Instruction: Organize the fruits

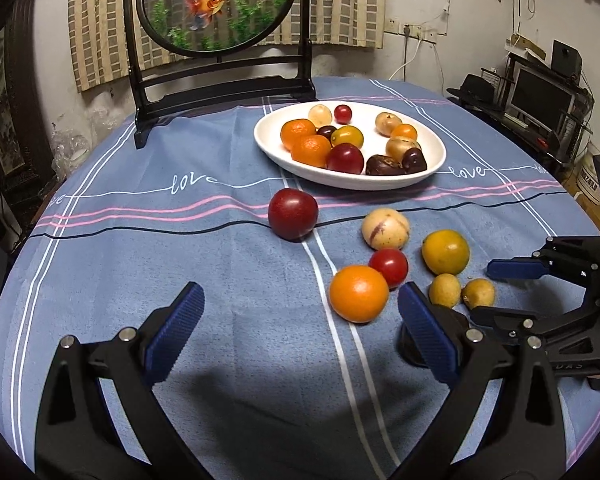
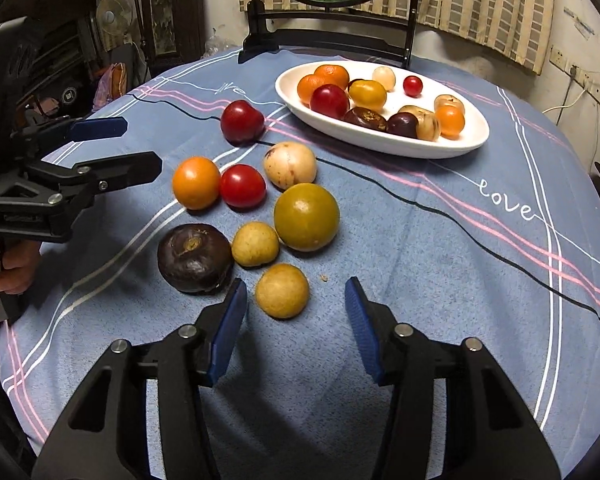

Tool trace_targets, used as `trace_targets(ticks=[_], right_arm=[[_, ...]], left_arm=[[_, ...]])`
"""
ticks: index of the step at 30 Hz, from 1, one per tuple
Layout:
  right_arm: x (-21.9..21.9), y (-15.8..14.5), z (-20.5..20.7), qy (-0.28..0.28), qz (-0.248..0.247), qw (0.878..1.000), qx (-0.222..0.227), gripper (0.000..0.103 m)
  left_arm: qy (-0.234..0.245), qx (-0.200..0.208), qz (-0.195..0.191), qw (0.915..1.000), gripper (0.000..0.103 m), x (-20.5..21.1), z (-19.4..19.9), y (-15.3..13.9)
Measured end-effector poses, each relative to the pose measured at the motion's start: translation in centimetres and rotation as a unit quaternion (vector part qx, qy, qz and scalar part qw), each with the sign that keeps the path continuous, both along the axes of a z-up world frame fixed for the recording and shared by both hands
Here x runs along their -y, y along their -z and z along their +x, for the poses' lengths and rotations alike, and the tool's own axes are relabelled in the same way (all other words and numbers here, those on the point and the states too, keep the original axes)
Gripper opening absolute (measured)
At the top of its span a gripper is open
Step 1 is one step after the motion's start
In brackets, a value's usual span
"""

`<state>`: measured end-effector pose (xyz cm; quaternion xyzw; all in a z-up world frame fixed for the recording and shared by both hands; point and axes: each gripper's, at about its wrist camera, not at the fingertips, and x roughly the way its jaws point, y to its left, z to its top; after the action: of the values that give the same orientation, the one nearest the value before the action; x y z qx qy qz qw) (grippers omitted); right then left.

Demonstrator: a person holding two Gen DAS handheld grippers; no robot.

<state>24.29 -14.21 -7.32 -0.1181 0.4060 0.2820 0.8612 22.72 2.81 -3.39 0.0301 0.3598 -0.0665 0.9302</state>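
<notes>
A white oval plate (image 1: 380, 182) (image 2: 384, 144) at the back of the table holds several fruits. Loose fruits lie on the blue cloth in front of it: a dark red plum (image 1: 293, 213) (image 2: 242, 121), an orange (image 1: 358, 293) (image 2: 196, 182), a red tomato (image 1: 389, 265) (image 2: 243, 186), a pale round fruit (image 1: 385, 228) (image 2: 290, 164), a yellow-green citrus (image 1: 445, 251) (image 2: 306, 216), two small tan fruits (image 1: 444, 290) (image 2: 282, 290) and a dark purple fruit (image 2: 195, 257). My left gripper (image 1: 300, 320) is open and empty just before the orange. My right gripper (image 2: 296, 320) is open and empty, right behind the nearest tan fruit.
A black wooden stand with a round goldfish panel (image 1: 216, 4) stands at the table's far edge behind the plate. Shelves with a monitor (image 1: 540, 98) stand off the table to the right. The right gripper also shows in the left wrist view (image 1: 496, 292), beside the tan fruits.
</notes>
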Motion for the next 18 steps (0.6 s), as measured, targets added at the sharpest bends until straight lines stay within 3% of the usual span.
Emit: trace_targets(ticks=[6, 10, 18], right_arm=[[-0.29, 0.29, -0.14, -0.005, -0.006, 1.000, 0.002, 0.049], [-0.40, 0.35, -0.09, -0.010, -0.005, 1.000, 0.004, 0.039], [-0.53, 0.55, 0.12, -0.012, -0.007, 1.000, 0.004, 0.034]], left_arm=[[0.003, 0.002, 0.006, 1.0000, 0.099, 0.17, -0.19, -0.01], [0.003, 0.003, 0.006, 1.0000, 0.099, 0.23, -0.19, -0.03], [0.006, 0.006, 0.010, 0.9999, 0.099, 0.45, -0.37, 0.01]])
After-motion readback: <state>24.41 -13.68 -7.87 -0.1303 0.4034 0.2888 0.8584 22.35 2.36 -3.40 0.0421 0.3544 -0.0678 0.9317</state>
